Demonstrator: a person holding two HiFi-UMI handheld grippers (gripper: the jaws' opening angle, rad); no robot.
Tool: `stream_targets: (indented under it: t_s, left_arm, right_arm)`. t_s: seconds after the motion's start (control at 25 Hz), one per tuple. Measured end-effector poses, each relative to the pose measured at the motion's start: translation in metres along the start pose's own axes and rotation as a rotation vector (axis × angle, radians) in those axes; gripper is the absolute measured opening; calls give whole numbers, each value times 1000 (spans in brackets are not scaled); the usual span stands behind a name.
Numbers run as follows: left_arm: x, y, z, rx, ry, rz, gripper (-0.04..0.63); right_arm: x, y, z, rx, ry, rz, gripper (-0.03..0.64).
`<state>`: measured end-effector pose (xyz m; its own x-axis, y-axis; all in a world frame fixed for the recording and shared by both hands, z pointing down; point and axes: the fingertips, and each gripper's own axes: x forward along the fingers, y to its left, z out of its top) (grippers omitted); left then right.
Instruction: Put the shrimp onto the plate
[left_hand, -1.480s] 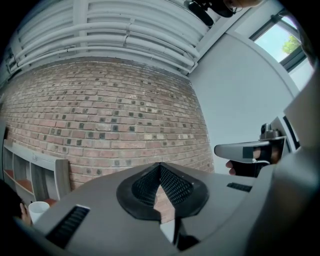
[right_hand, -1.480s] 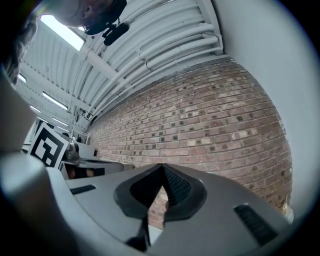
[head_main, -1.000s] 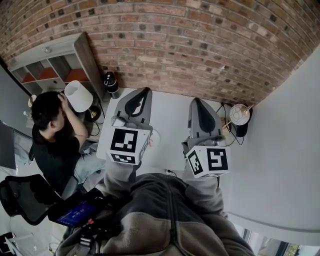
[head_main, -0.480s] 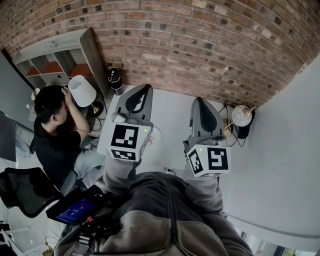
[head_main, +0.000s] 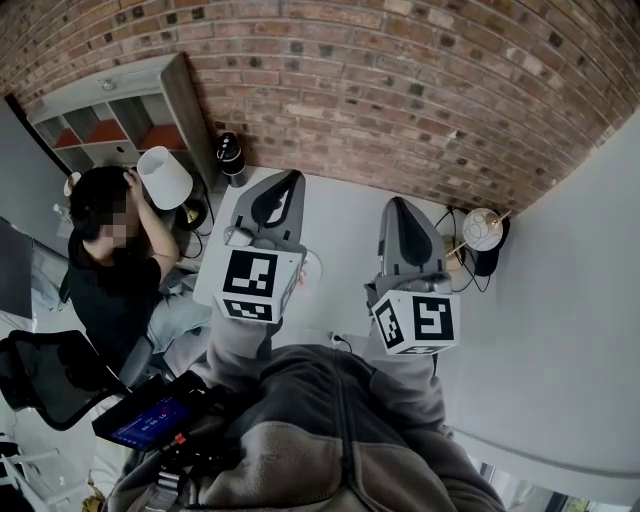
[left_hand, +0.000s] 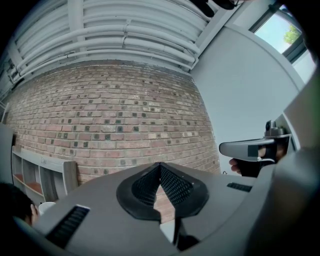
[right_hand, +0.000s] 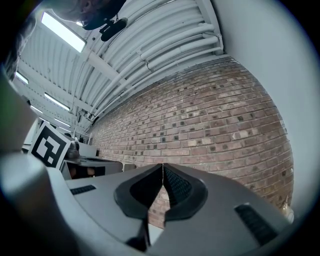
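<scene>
Shrimp isn't visible in any view, so we can't call its direction or which tool is nearer. Close to us, left tool (left_hand: 160, 172) and right tool (right_hand: 162, 172) are both closed on nothing, over the white table (head_main: 340, 240), pointing at the brick wall (head_main: 400, 100).

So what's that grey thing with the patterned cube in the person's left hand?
The left gripper is a grey, plastic-looking wedge with a white cube of black square markers at its rear. Its two jaws, lined with black ribbed pads, are shut tip to tip with nothing between them. It is held above the white table, pointing at the brick wall.
</scene>
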<state>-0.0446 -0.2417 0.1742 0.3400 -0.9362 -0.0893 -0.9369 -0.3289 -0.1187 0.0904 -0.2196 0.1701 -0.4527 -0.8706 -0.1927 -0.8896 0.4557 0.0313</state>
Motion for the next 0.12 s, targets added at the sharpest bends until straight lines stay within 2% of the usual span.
stream_targets:
  t_s: [0.12]
  left_arm:
    - [0,-4,-1,-2,2,1,5]
  right_arm:
    - [-2,0,-2,-7,2,13,0]
